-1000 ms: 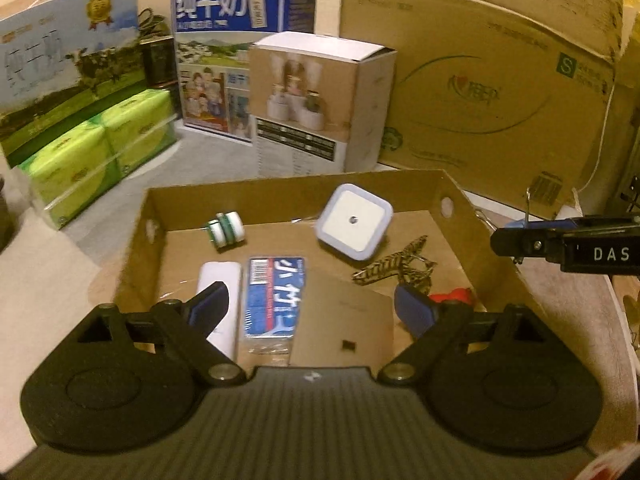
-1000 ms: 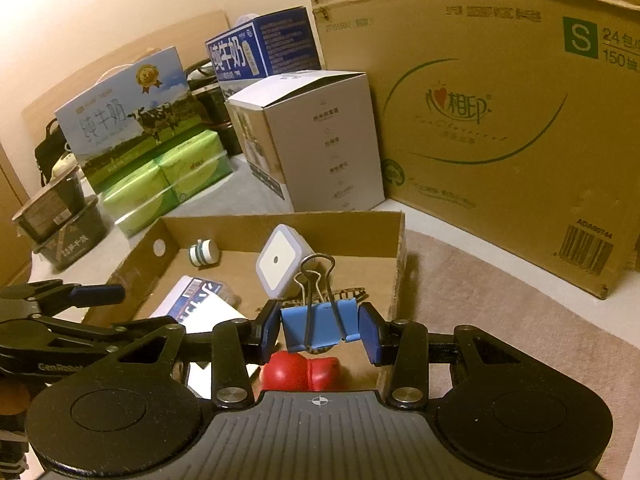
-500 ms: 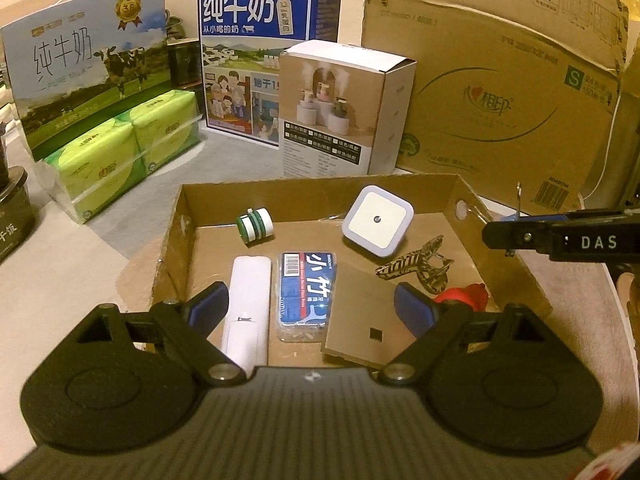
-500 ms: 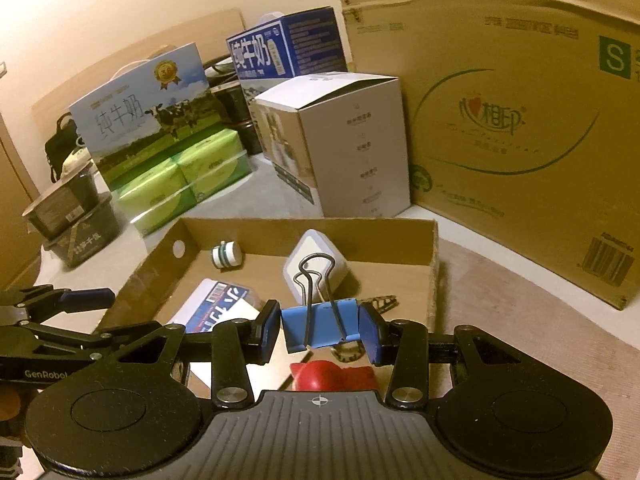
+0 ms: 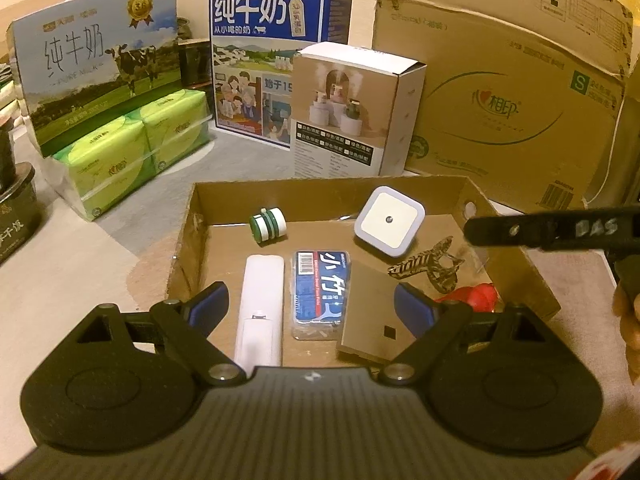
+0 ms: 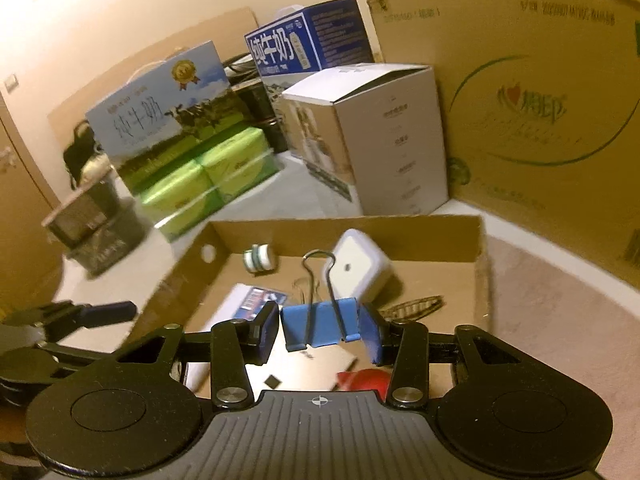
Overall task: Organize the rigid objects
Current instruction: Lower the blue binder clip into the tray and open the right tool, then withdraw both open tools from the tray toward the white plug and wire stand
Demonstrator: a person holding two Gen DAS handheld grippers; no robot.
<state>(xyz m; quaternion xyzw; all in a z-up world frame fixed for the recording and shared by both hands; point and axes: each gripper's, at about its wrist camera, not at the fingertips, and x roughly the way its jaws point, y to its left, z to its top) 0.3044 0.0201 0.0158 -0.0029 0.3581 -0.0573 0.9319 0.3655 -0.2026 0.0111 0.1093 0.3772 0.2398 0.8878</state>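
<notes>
Right gripper (image 6: 322, 330) is hanging over the near part of the cardboard tray (image 6: 478, 264), pads pressing on a blue binder clip (image 6: 318, 326). The clip is sitting tilted between the pads, wire handles pointing up and forward. View is motion-blurred.

Left gripper (image 5: 310, 304) is sitting wide open with nothing between its pads, at the near edge of the tray (image 5: 182, 240).

Inside the tray, ahead of the left gripper: a white remote-like bar (image 5: 260, 308) just ahead on the left, a blue floss-pick case (image 5: 322, 288) right beside it, a flat tan card box (image 5: 378, 312) to the right of that. Further ahead, a green-and-white spool (image 5: 267, 225) is lying near the far wall, and a white square night light (image 5: 389, 221) is leaning ahead right. A striped hair claw (image 5: 430, 266) and a red object (image 5: 470, 298), partly hidden, are lying off to the right.

The right gripper's finger bar (image 5: 552, 227) is crossing over the tray's right wall in the left view.

Behind the tray: a white product box (image 5: 352, 112), a blue milk carton (image 5: 264, 60), a green tissue pack (image 5: 136, 148), a second milk box (image 5: 96, 76), and a big corrugated box (image 5: 512, 96) far right.
</notes>
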